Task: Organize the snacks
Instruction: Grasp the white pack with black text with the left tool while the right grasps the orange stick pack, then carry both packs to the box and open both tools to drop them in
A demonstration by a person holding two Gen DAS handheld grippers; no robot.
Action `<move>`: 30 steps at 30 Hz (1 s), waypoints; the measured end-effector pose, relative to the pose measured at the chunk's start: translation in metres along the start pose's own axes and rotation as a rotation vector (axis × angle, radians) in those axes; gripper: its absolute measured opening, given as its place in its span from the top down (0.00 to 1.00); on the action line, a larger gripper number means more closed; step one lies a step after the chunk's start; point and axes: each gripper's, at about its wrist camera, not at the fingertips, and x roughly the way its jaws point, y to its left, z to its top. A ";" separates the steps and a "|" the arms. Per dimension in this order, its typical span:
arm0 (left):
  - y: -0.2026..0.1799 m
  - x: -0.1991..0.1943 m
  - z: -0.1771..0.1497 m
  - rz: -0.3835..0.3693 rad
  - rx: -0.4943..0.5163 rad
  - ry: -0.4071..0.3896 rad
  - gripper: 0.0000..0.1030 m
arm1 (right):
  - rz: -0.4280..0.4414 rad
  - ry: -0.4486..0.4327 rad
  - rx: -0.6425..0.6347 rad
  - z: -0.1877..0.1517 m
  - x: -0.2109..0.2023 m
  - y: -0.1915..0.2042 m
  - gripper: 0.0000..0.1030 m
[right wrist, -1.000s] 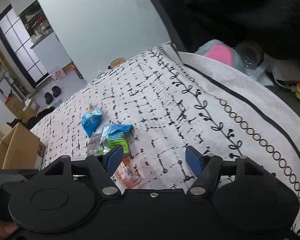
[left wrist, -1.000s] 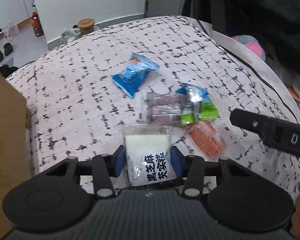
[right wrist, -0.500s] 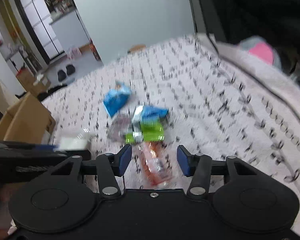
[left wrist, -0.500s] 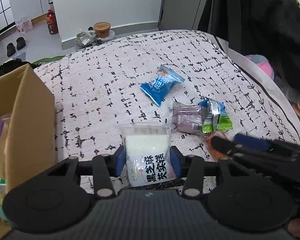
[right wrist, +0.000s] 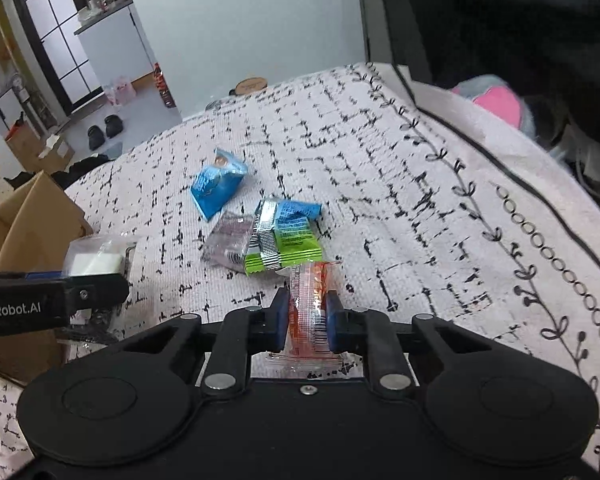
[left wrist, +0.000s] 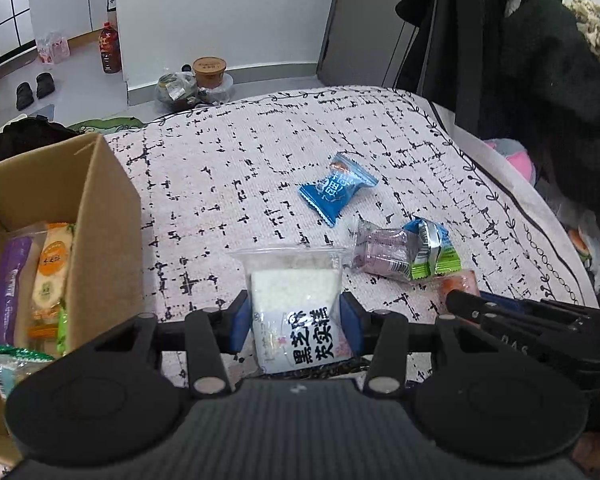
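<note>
My left gripper (left wrist: 292,318) is shut on a clear packet with a white cake and black print (left wrist: 296,300), held above the patterned cloth. My right gripper (right wrist: 308,312) is shut on an orange-red packet (right wrist: 312,300) lying on the cloth. Beyond it lie a green and blue packet (right wrist: 286,240), a clear purple packet (right wrist: 230,240) and a blue packet (right wrist: 218,184). The open cardboard box (left wrist: 100,220) stands at the left with several snacks inside. In the right wrist view the left gripper's finger (right wrist: 52,300) and its white packet (right wrist: 98,260) show at the left.
The cloth-covered table (left wrist: 220,168) drops off at the far and right edges. Dark clothing (left wrist: 540,40) hangs at the back right, with a pink soft thing (right wrist: 496,102) below it. On the floor beyond are a bottle (left wrist: 110,48), a lidded cup (left wrist: 209,70) and shoes (left wrist: 34,84).
The right gripper came in over the orange-red packet and its jaws closed on it. The left gripper rose and shifted with the white packet, bringing the box and its contents into view.
</note>
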 end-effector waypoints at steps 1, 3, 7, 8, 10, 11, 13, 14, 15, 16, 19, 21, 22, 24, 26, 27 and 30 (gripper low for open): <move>0.002 -0.002 0.000 -0.002 -0.004 -0.003 0.56 | -0.008 -0.011 -0.003 0.000 -0.004 0.001 0.83; 0.005 -0.007 0.000 0.000 -0.007 -0.012 0.56 | -0.021 -0.024 -0.002 0.002 -0.007 0.004 0.83; 0.008 -0.020 0.001 -0.005 -0.014 -0.044 0.56 | -0.042 -0.050 0.010 0.004 -0.017 0.010 0.83; 0.009 -0.023 0.001 -0.007 -0.011 -0.054 0.56 | -0.045 -0.058 0.012 0.005 -0.020 0.012 0.83; 0.010 -0.032 0.001 -0.014 -0.008 -0.073 0.56 | -0.050 -0.075 0.015 0.007 -0.026 0.015 0.83; 0.011 -0.035 0.002 -0.017 -0.009 -0.080 0.56 | -0.050 -0.084 0.016 0.007 -0.029 0.017 0.83; 0.014 -0.043 0.002 -0.018 -0.009 -0.097 0.56 | -0.046 -0.099 0.016 0.009 -0.035 0.022 0.83; 0.015 -0.046 0.003 -0.018 -0.010 -0.104 0.56 | -0.042 -0.105 0.015 0.010 -0.038 0.024 0.83; 0.017 -0.050 0.003 -0.019 -0.011 -0.112 0.56 | -0.039 -0.109 0.014 0.011 -0.040 0.027 0.83; 0.018 -0.052 0.003 -0.021 -0.014 -0.118 0.56 | -0.037 -0.114 0.012 0.011 -0.042 0.030 0.83; 0.023 -0.061 0.003 -0.024 -0.018 -0.139 0.56 | -0.030 -0.133 0.006 0.013 -0.049 0.040 0.83; 0.026 -0.065 0.003 -0.028 -0.021 -0.149 0.56 | -0.024 -0.144 0.003 0.014 -0.053 0.046 0.83; 0.028 -0.067 0.003 -0.030 -0.023 -0.153 0.56 | -0.022 -0.149 0.001 0.014 -0.055 0.049 0.83; 0.032 -0.072 0.001 -0.030 -0.028 -0.160 0.56 | -0.019 -0.158 -0.006 0.015 -0.058 0.055 0.83; 0.038 -0.076 0.000 -0.029 -0.036 -0.169 0.56 | -0.013 -0.163 -0.010 0.016 -0.060 0.062 0.83; 0.041 -0.079 -0.001 -0.029 -0.041 -0.173 0.56 | -0.009 -0.166 -0.012 0.016 -0.060 0.066 0.83; 0.047 -0.085 -0.004 -0.022 -0.047 -0.189 0.56 | 0.002 -0.174 -0.019 0.018 -0.062 0.077 0.83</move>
